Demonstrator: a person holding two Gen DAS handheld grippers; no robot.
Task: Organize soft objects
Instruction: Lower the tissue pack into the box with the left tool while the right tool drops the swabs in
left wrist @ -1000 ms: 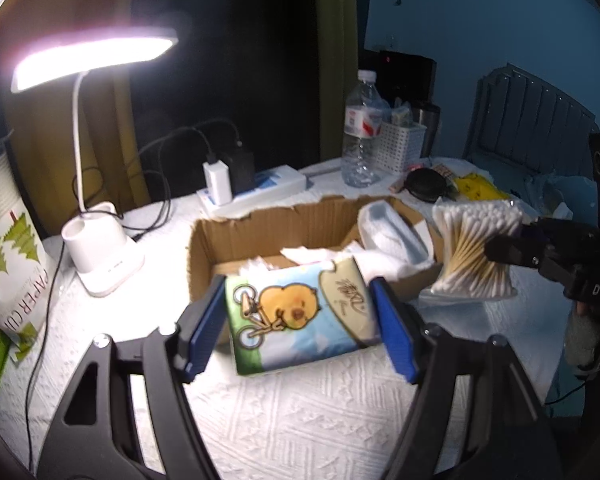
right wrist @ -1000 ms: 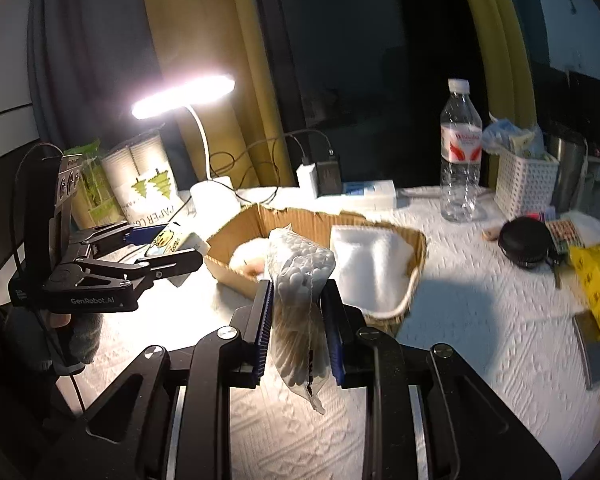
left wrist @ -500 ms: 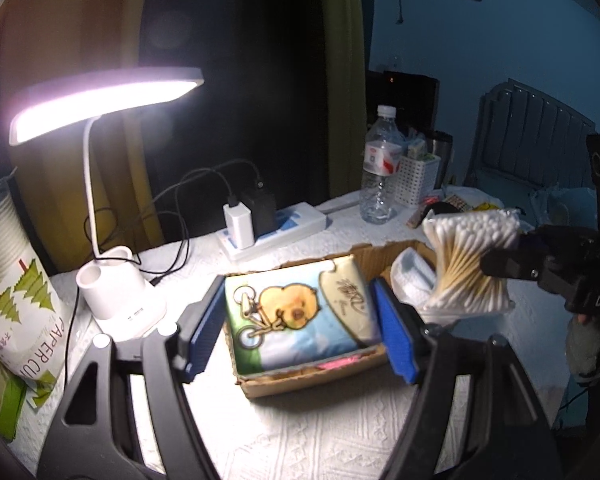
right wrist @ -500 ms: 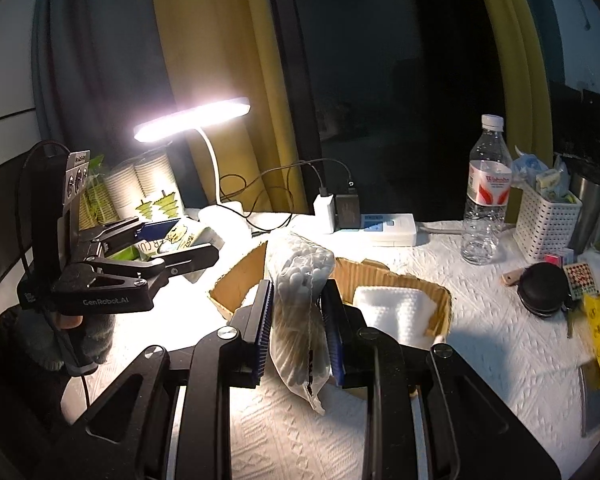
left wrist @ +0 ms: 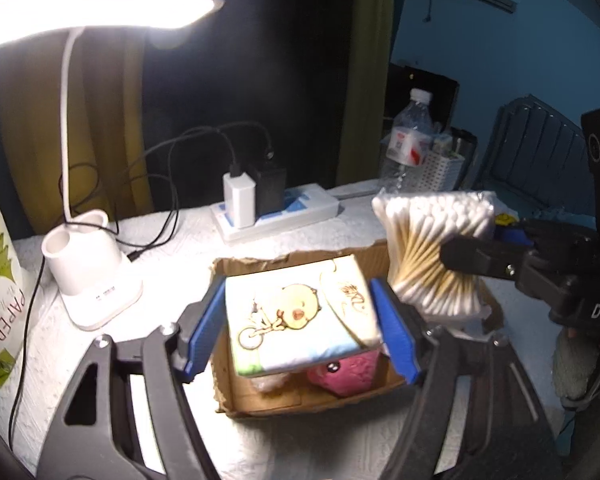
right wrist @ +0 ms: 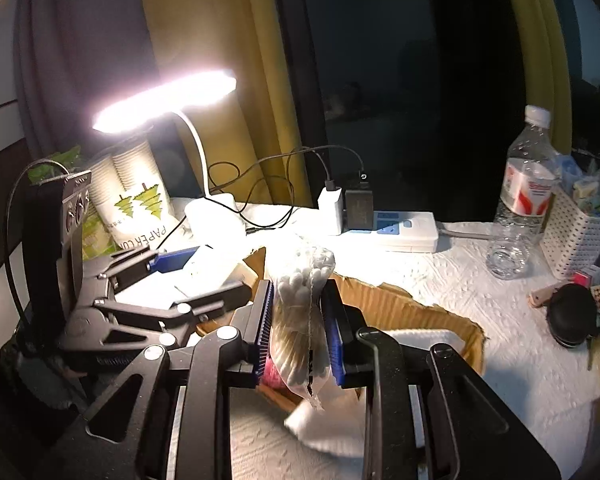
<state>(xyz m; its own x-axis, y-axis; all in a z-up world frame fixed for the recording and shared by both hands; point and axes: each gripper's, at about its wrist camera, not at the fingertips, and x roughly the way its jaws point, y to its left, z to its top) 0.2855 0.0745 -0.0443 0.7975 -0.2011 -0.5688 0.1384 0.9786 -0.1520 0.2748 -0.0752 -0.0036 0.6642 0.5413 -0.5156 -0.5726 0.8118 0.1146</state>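
We've got left gripper (left wrist: 300,320) clamped wide on cartoon tissue pack (left wrist: 300,320), hovering over cardboard box (left wrist: 260,404) for drop. Right gripper (right wrist: 298,332) pinching cotton swab bag (right wrist: 300,320) narrow, box just ahead, next in line.

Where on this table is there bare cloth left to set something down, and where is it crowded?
Free: the cloth between the lamp base and the cardboard box, and the strip between the box and the power strip. Crowded: the far right corner around the water bottle, white basket and black pouch.
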